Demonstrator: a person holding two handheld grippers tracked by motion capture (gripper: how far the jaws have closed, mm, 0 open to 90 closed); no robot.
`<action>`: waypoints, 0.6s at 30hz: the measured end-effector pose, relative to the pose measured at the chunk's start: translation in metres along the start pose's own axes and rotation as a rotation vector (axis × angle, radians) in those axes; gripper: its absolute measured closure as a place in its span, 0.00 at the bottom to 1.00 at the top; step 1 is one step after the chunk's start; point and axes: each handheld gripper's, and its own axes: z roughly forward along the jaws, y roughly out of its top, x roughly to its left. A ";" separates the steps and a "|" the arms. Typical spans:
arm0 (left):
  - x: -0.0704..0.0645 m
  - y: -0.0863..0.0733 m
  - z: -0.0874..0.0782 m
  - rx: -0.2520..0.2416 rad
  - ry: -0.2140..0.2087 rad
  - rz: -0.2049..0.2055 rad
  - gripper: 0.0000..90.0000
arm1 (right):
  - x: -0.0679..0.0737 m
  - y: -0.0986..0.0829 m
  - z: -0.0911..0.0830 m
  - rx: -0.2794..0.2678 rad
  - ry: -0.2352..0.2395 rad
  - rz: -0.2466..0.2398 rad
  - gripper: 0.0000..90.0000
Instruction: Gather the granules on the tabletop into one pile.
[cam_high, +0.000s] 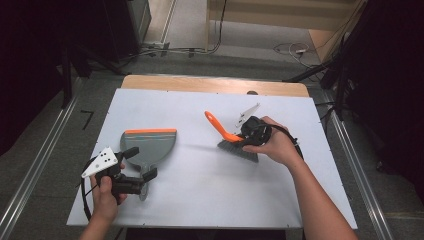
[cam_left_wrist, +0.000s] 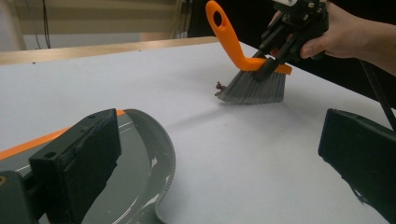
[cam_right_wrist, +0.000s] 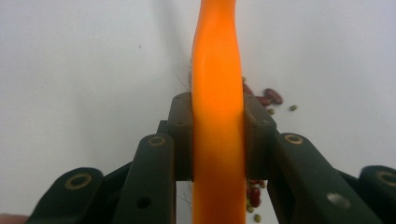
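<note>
Nearest the person, the left tongs (cam_high: 142, 176) are standing released, jaws spread wide, hovering at the near end of the grey dustpan (cam_high: 148, 148) without gripping it. The dustpan is lying flat on the white tabletop (cam_high: 200, 200), its orange edge facing the far side. Further out and to the right, the right tongs (cam_high: 243, 134) are clamping the orange handle of the brush (cam_high: 235, 142), which is resting bristles-down on the tabletop, well apart from the dustpan. Small red and green beans (cam_right_wrist: 271, 99) are lying scattered just beside the bristles.
</note>
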 end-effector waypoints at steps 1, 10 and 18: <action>0.000 0.000 0.000 0.000 0.000 0.000 0.00 | 0.000 0.000 -0.002 -0.010 -0.008 0.004 0.76; -0.001 0.000 0.000 0.000 0.002 0.002 0.00 | -0.010 -0.011 -0.035 -0.081 -0.080 0.223 0.76; -0.002 0.001 0.001 0.001 -0.002 0.006 0.00 | -0.020 -0.036 -0.028 0.009 -0.336 0.578 0.76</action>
